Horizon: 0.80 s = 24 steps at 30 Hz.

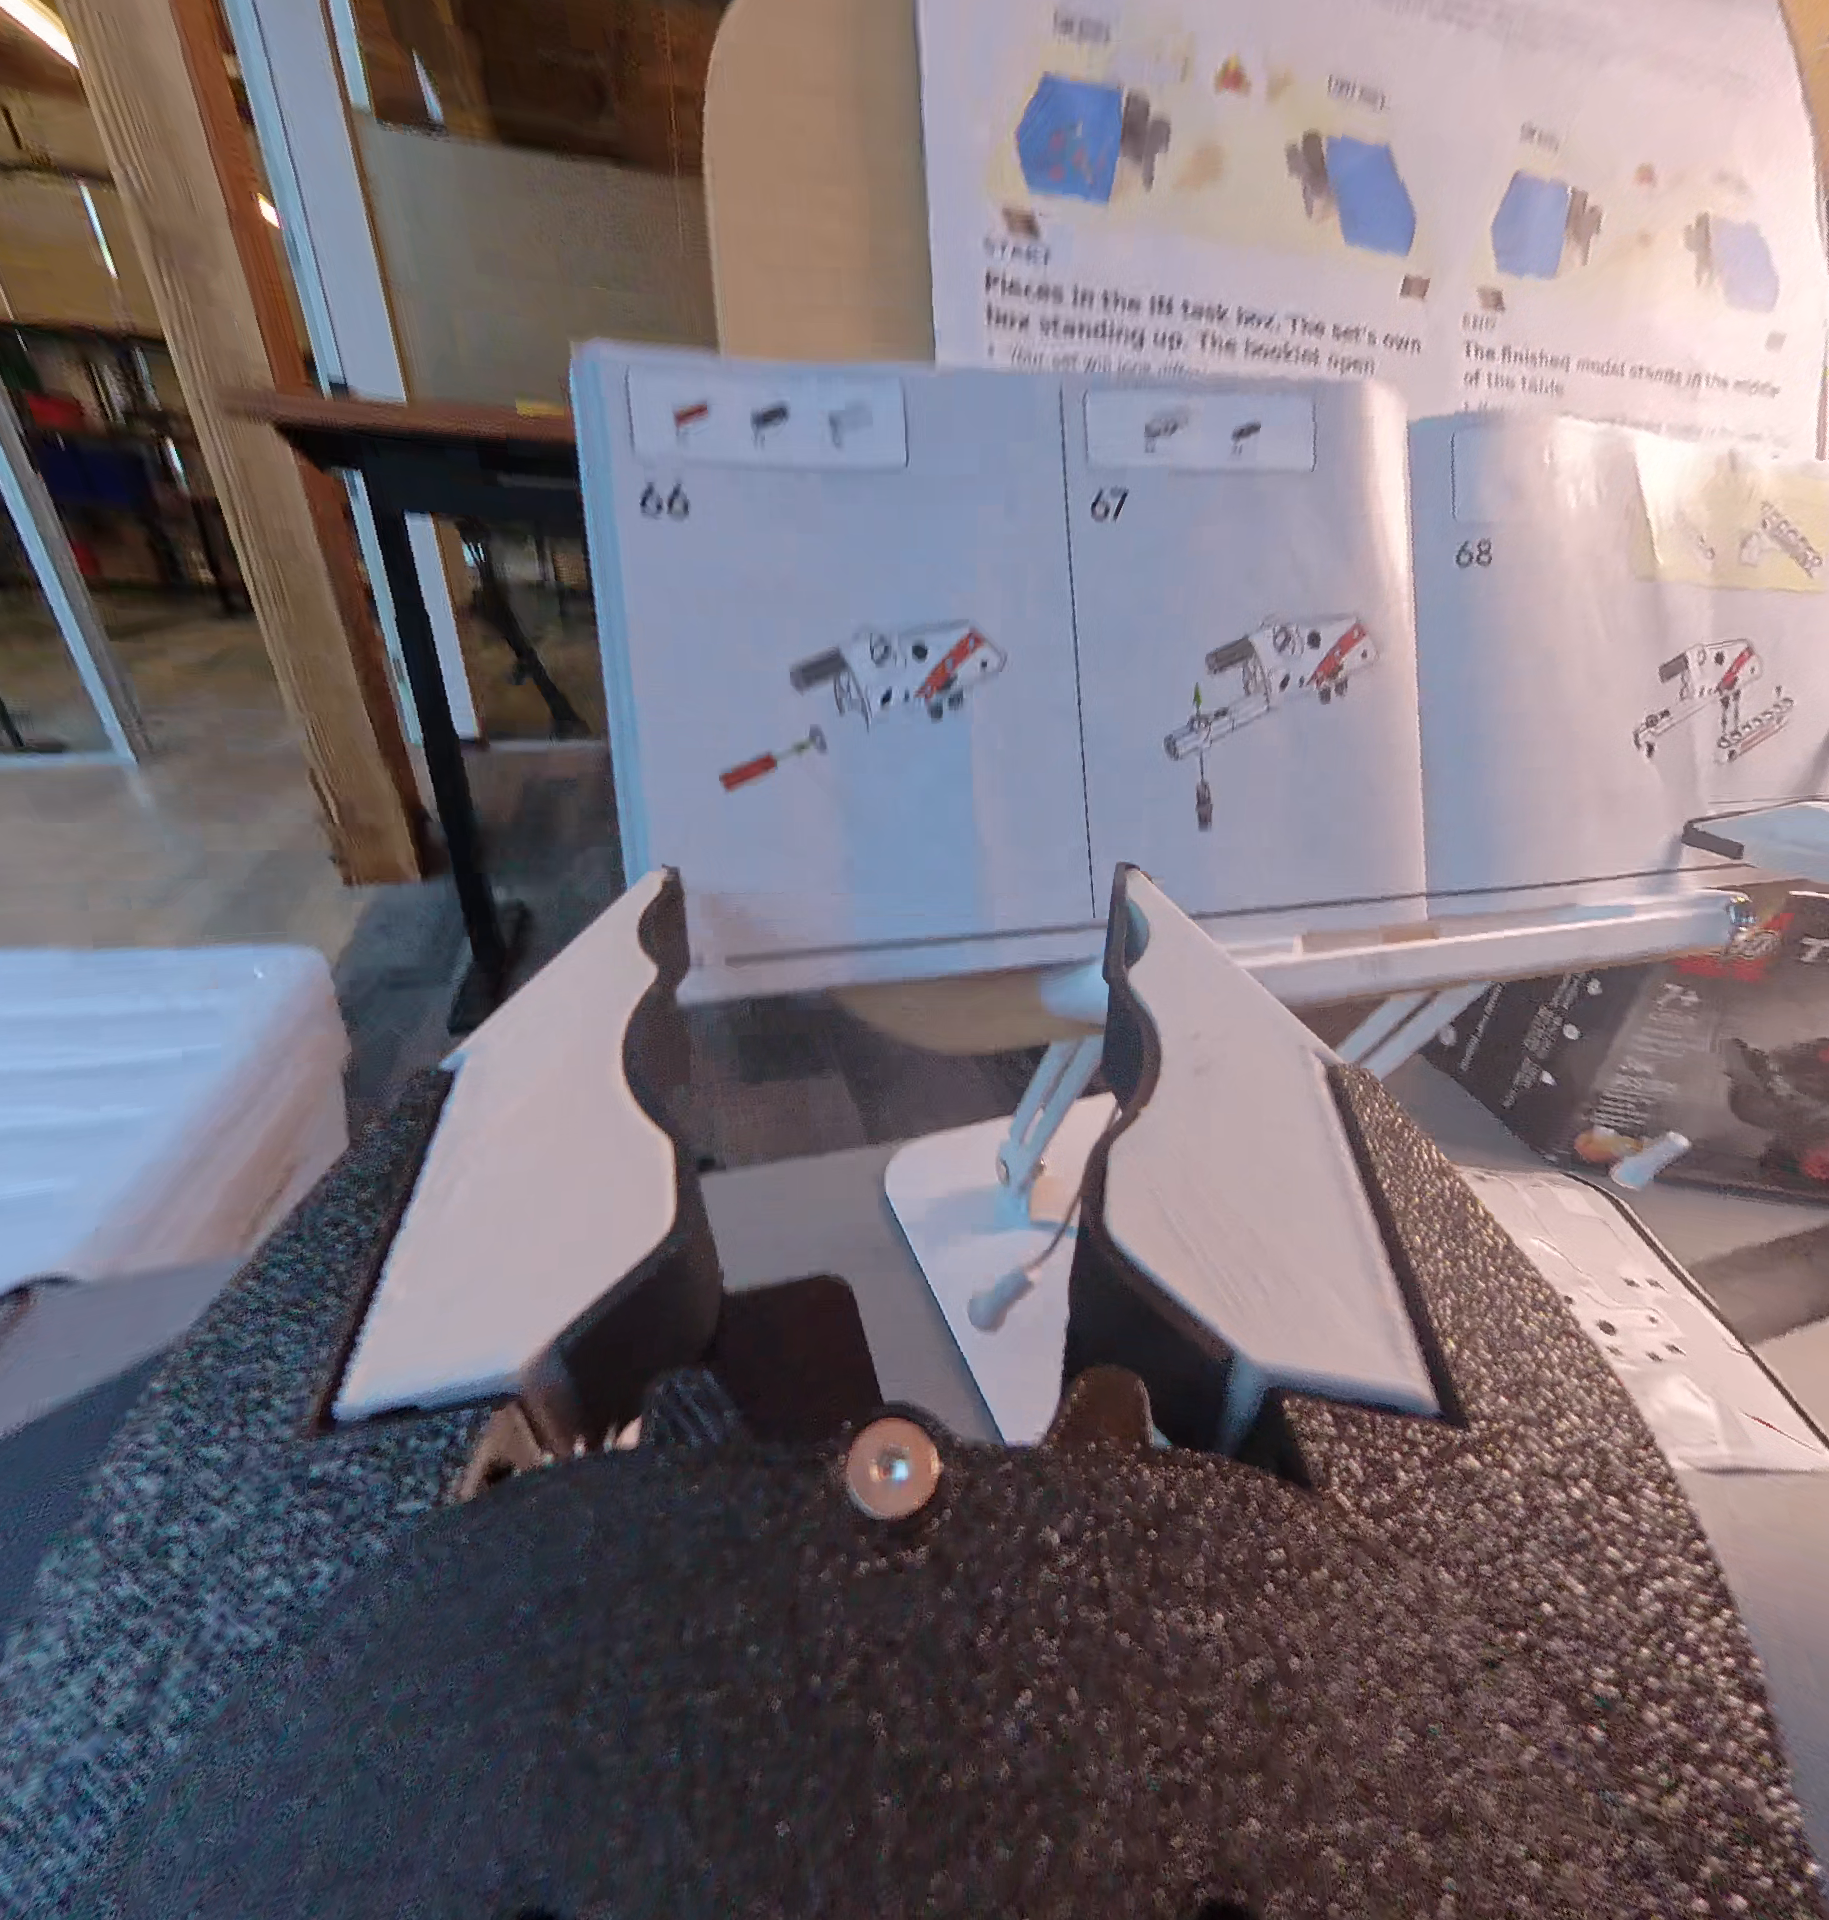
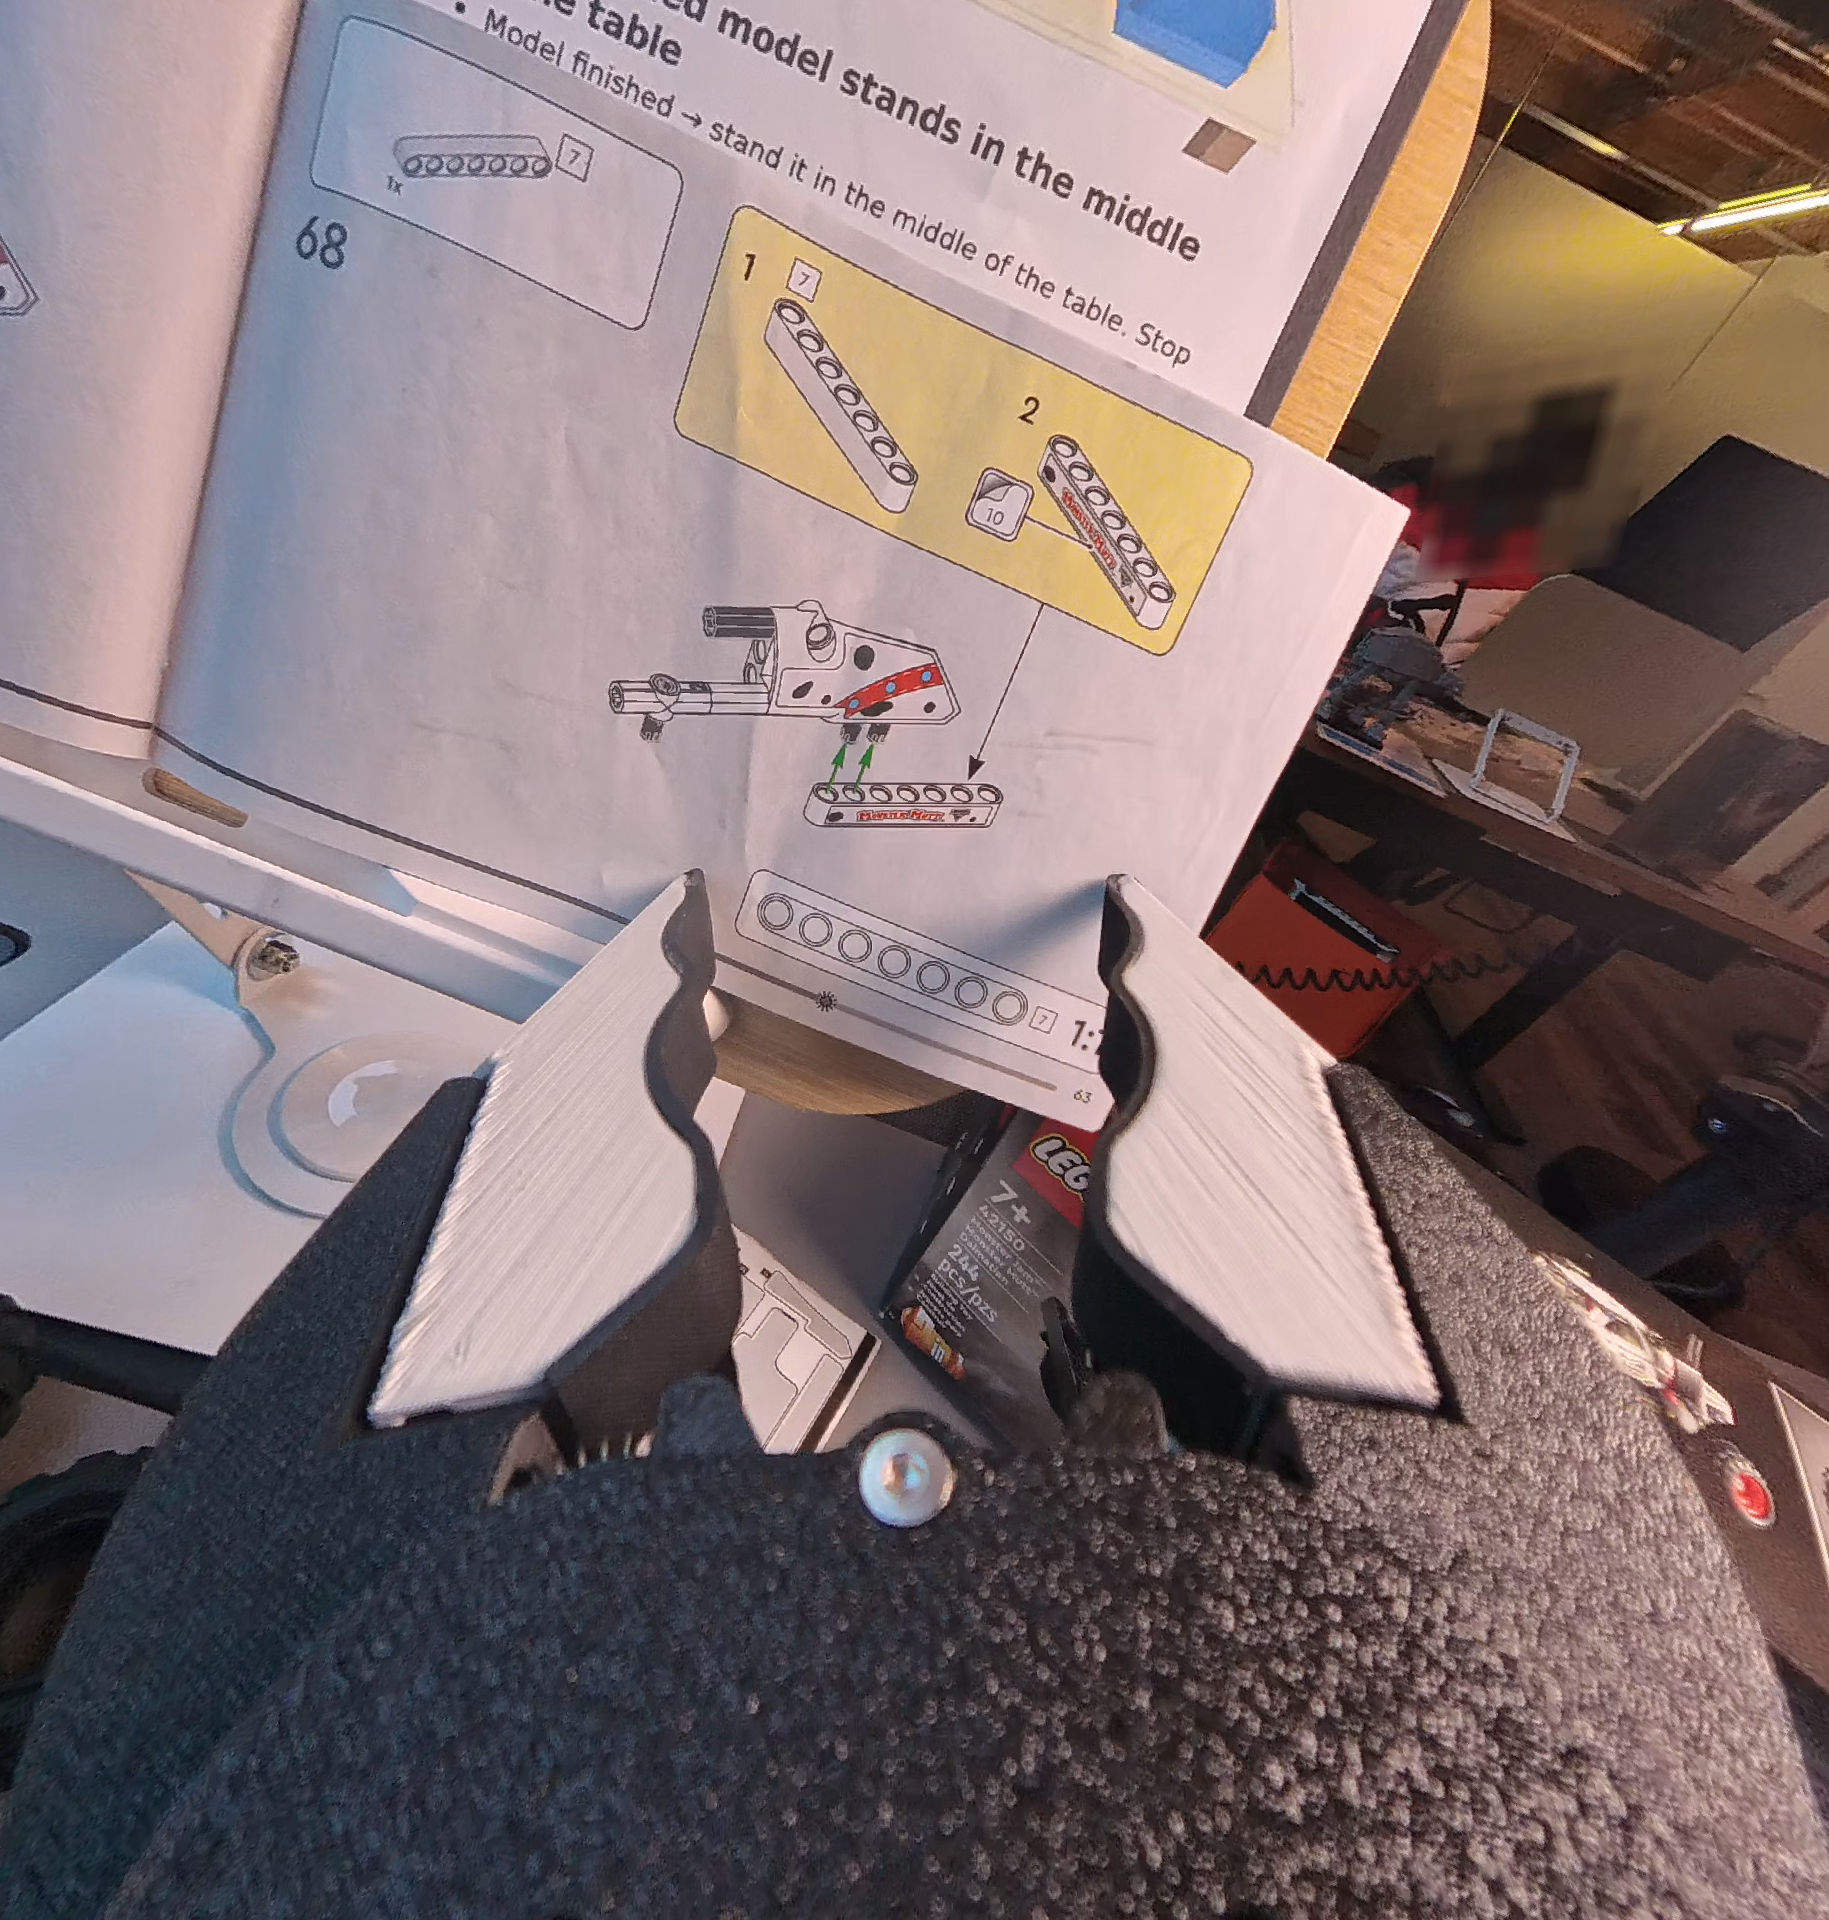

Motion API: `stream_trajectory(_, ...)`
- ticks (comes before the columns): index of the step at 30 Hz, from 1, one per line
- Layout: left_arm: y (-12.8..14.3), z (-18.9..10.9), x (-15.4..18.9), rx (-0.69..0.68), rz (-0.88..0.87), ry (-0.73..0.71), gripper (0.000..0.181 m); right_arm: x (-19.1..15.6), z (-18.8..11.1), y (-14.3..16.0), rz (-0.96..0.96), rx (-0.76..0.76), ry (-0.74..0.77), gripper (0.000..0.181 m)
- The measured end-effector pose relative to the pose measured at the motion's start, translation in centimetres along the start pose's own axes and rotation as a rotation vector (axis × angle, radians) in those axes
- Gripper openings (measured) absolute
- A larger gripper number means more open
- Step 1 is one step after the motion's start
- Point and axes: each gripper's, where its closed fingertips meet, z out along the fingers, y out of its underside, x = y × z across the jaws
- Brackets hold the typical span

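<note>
The left gripper [image 1: 894,935] has its fingers spread apart and empty, hovering in front of the open instruction booklet [image 1: 993,665]. The booklet rests on a white stand [image 1: 1003,1195], and a dark toy set box [image 1: 1668,1049] lies to the booklet's right. In the right wrist view, the right gripper [image 2: 902,940] is likewise spread and empty, close before the booklet's right-hand page [image 2: 681,582], with the box [image 2: 993,1247] below it.

Left gripper [image 1: 894,914] fingers spread wide and empty, right gripper [image 2: 899,914] likewise spread, empty
</note>
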Motion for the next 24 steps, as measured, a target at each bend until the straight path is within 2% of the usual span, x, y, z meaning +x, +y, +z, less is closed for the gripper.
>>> stream_trajectory(2,-1.0,1.2,0.4,0.036,0.079,0.01,0.085,0.0,0.0,0.0,0.002,0.005,0.001,0.073)
stream_trajectory(4,-0.5,2.5,0.8,0.001,0.118,0.029,0.09,-0.1,0.0,0.0,0.002,0.005,0.002,0.072)
stream_trajectory(9,-0.1,3.4,0.4,-0.024,0.173,-0.032,0.082,-0.1,0.0,0.1,0.004,0.006,-0.003,0.072)
stream_trajectory(11,-0.2,3.2,0.1,-0.027,0.172,-0.06,0.069,-0.1,-0.1,0.1,0.006,0.006,-0.005,0.071)
stream_trajectory(12,-0.5,2.9,0.0,-0.018,0.169,-0.069,0.054,-0.2,-0.1,0.2,0.006,0.006,-0.005,0.071)
stream_trajectory(13,-0.7,2.7,0.4,-0.013,0.17,-0.051,0.029,-0.2,-0.1,0.2,0.007,0.007,-0.005,0.071)
stream_trajectory(17,-0.9,2.5,1.9,-0.01,0.19,-0.017,0.009,-0.3,-0.2,0.4,0.009,0.003,-0.01,0.071)
stream_trajectory(21,-2.4,2.0,3.6,0.045,0.196,0.007,0.011,-0.5,-0.7,0.0,0.025,0.019,-0.04,0.072)
stream_trajectory(24,-3.6,1.6,5.9,0.081,0.21,0.057,0.017,-1.6,-1.7,-1.6,0.061,0.091,-0.124,0.074)
